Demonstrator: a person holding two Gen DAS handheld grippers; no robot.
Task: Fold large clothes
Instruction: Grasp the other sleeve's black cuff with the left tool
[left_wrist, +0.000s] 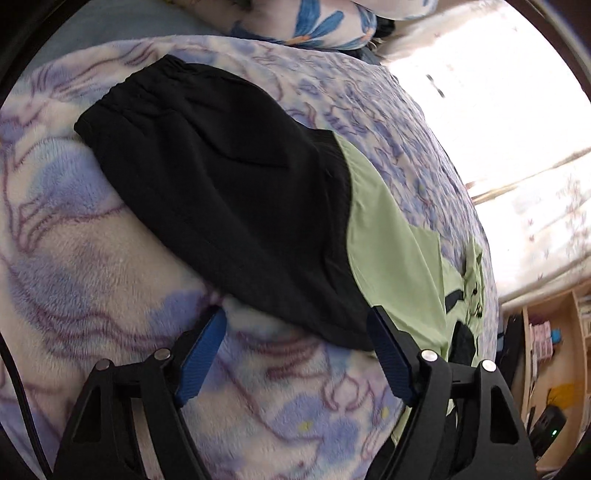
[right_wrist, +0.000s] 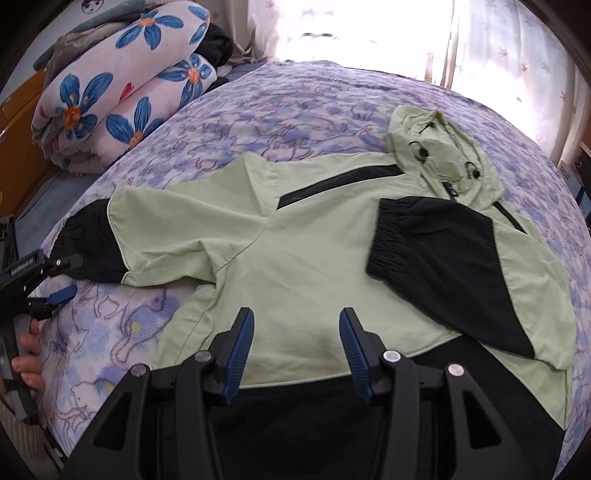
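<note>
While the hooded jacket (right_wrist: 303, 236) lies flat (one sleeve already folded in), left gripper (left_wrist: 295, 332) gapes beside its black cuff (left_wrist: 207, 158), right gripper (right_wrist: 297, 332) empty, parted above its hem.

On my left gripper (right_wrist: 55, 277), at the left edge of the right wrist view, a line of white lettering runs along the black body, too small and blurred for me to read. Nothing else in either view carries text, a label or a number I can make out.
</note>
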